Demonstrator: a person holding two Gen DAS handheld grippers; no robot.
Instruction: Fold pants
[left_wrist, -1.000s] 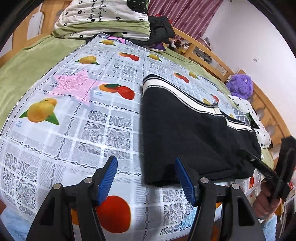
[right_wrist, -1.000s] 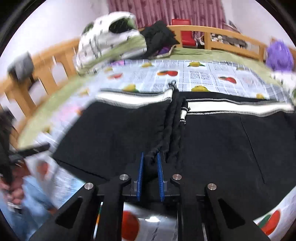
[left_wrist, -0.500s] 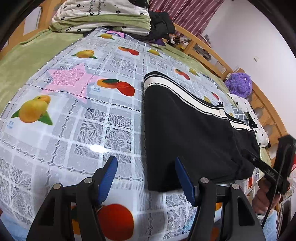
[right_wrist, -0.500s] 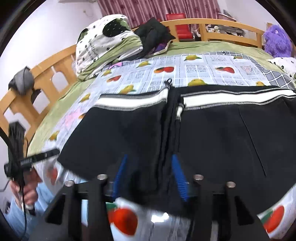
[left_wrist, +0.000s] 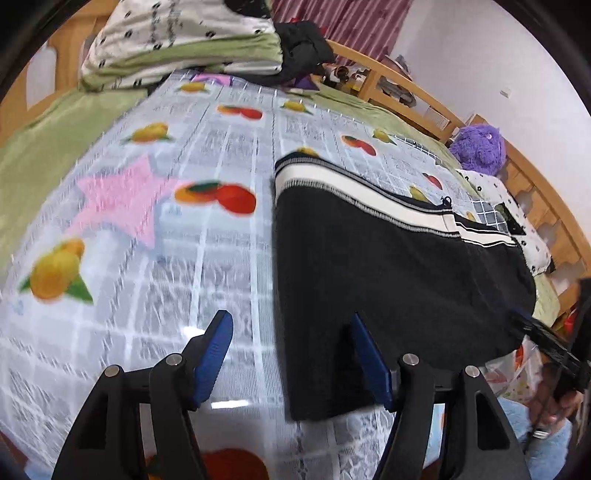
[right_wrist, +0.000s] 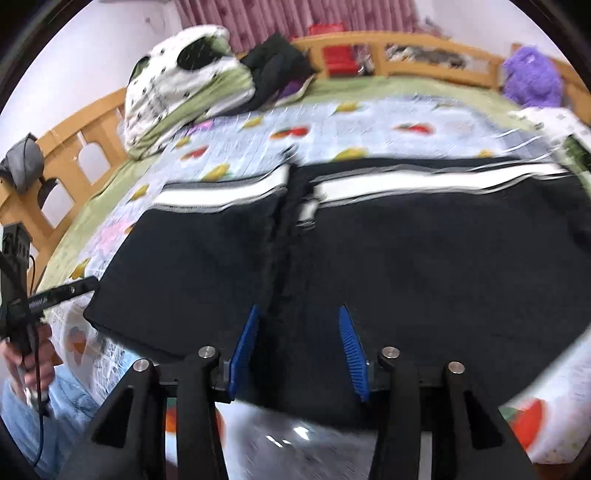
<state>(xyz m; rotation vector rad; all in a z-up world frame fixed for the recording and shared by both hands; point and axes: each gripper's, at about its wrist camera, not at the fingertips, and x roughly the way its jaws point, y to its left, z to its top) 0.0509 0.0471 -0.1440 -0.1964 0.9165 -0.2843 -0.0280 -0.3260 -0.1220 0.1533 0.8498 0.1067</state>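
One pair of black pants (left_wrist: 388, 266) lies on one fruit-print cloth (left_wrist: 229, 236). Two handheld grippers show, a left gripper (left_wrist: 291, 354) and a right gripper (right_wrist: 299, 350). One purple plush toy (left_wrist: 478, 147) and one folded quilt (left_wrist: 177, 40) sit behind.

Pants (left_wrist: 388, 280) flat on the tablecloth (left_wrist: 166, 258), folded bedding (left_wrist: 177, 40) behind, plush toy (left_wrist: 478, 149) far right.

The left gripper (left_wrist: 291, 354) hovers with its blue fingers (left_wrist: 214, 354) spread over the near left corner of the black pants (left_wrist: 388, 280) (white striped band along the far edge), which lie flat on a fruit-printed cloth (left_wrist: 166, 258), gripping nothing.
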